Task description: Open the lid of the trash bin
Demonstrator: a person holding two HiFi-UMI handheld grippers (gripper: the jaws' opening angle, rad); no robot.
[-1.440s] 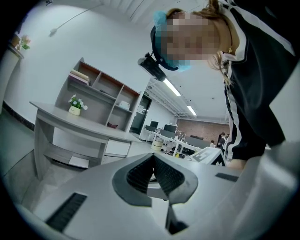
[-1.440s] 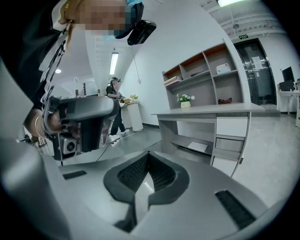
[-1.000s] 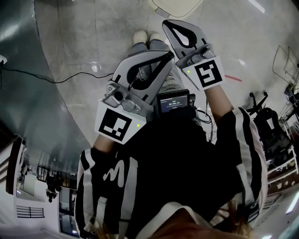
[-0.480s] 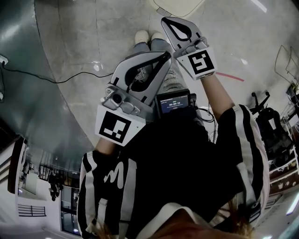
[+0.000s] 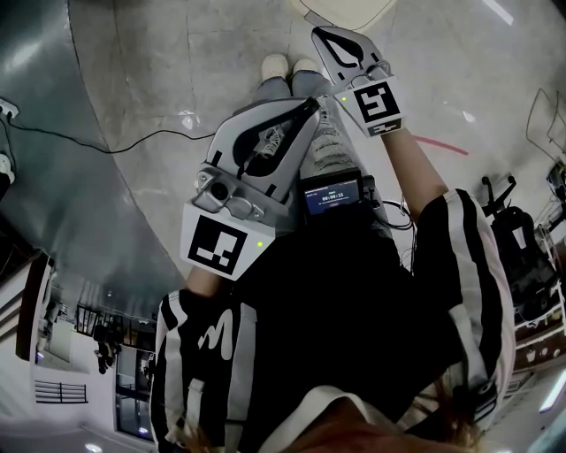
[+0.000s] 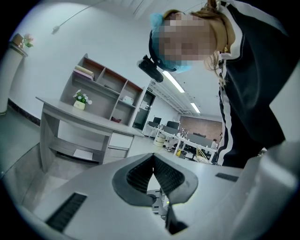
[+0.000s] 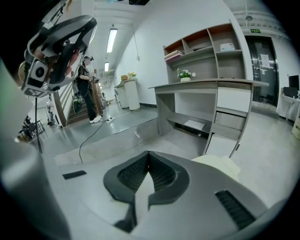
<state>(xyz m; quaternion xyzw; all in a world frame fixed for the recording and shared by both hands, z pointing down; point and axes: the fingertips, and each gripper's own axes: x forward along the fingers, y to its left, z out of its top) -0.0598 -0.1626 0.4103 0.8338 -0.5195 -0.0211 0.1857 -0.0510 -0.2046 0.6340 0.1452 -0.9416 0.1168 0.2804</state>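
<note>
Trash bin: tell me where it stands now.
Head view, top edge: the trash bin sits on the floor just beyond the right gripper and the person's shoes.

- The trash bin (image 5: 345,9) is pale cream with rounded corners. It stands on the grey floor (image 5: 159,80), and in the head view the top edge of the frame cuts it off, so only a curved slice shows.
- In the right gripper view only the bin's upper part is visible, low and to the right, close to the foot of a grey desk (image 7: 211,89).
- Its lid (image 7: 215,164) is the same cream colour and lies down flat over the bin, apparently closed. Nothing touches it.
</note>
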